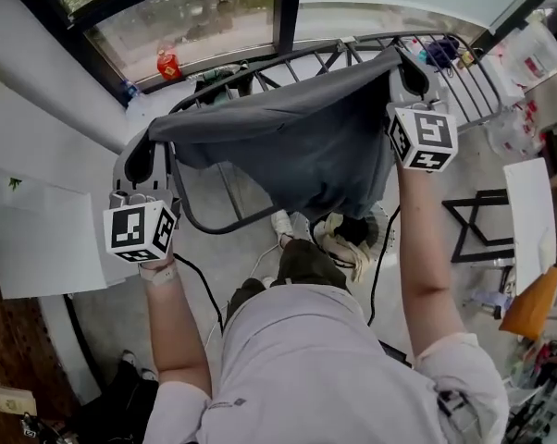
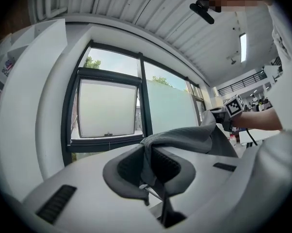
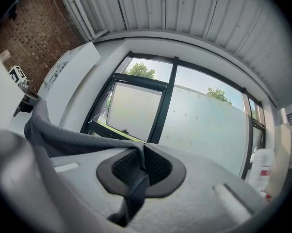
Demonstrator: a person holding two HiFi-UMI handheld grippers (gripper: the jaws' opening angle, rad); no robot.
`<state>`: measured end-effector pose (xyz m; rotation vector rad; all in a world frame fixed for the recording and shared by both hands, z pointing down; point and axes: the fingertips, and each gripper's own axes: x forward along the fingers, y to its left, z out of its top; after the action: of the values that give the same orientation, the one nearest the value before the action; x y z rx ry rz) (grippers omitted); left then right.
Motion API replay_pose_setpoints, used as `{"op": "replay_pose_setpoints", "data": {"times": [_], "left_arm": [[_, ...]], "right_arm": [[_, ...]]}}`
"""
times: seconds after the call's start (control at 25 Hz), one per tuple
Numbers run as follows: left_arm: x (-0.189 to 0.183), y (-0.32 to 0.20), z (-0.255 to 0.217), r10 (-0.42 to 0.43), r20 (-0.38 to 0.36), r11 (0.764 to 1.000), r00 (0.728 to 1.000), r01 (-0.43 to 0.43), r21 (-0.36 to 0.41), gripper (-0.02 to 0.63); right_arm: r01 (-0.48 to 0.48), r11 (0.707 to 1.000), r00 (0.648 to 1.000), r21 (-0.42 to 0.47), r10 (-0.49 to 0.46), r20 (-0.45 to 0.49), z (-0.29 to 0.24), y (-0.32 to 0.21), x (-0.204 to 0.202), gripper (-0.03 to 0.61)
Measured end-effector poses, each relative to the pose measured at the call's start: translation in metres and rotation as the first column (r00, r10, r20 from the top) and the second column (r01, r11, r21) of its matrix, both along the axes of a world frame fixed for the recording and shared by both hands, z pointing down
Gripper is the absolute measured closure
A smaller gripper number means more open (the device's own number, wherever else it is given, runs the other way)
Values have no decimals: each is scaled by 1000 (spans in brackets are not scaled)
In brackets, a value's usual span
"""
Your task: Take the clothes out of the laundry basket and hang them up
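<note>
Gripping the grey garment (image 1: 297, 141) at both ends, you hold it spread wide over the drying rack (image 1: 482, 86). Your left gripper (image 1: 147, 151) is at the rack's left end. Its own view shows the jaws pinched narrow on a gathered fold of the cloth (image 2: 185, 137), with the fabric running down between the ribbed pads (image 2: 165, 164). Your right gripper (image 1: 410, 70) is over the rack's right part, and there too the jaws are closed tight on the cloth, with a strip of it trailing down out of the pinch (image 3: 136, 183).

From above, the garment's top edge runs taut from one gripper to the other. The body sags below it and covers the rack's middle bars. You cannot tell whether the cloth touches the rack or hangs just clear of it.

Each gripper's marker cube faces up at you: the left one (image 1: 140, 231) on your side of the rack's left end, the right one (image 1: 424, 137) on your side of its right part. Beyond the rack is a dark-framed window (image 2: 107, 108), and a small red object (image 1: 167, 64) sits on the ledge past the rack's left end.
</note>
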<state>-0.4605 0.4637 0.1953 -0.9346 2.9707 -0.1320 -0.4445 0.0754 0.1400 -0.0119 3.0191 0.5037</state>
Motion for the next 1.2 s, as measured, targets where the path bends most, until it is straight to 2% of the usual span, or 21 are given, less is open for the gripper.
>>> {"op": "replay_pose_setpoints", "data": {"times": [0.32,0.6,0.72,0.88,1.08,1.2], "left_arm": [[-121,-15,-1,-59,-7,997,998,58,-55,589],[-205,-16,7,-112,-57,992,992,108,-67,589],[-227,-16,33,-135,-116,987,984,123,-103,589],[-244,-14,87,-162,-217,977,963,124,-176,589],[-256,-10,161,-191,-352,965,916,111,-236,580],[-256,-5,206,-224,-421,955,879,113,-273,556]], "right_arm": [[75,997,997,-15,-75,-3,-7,-12,-142,566],[180,983,983,-20,-181,-26,-17,3,-260,566],[230,973,966,-10,-230,-114,17,16,-297,566],[286,958,918,4,-273,-287,93,33,-324,566],[273,962,865,-19,-254,-432,179,34,-343,566],[252,968,827,0,-216,-518,222,30,-347,565]]}}
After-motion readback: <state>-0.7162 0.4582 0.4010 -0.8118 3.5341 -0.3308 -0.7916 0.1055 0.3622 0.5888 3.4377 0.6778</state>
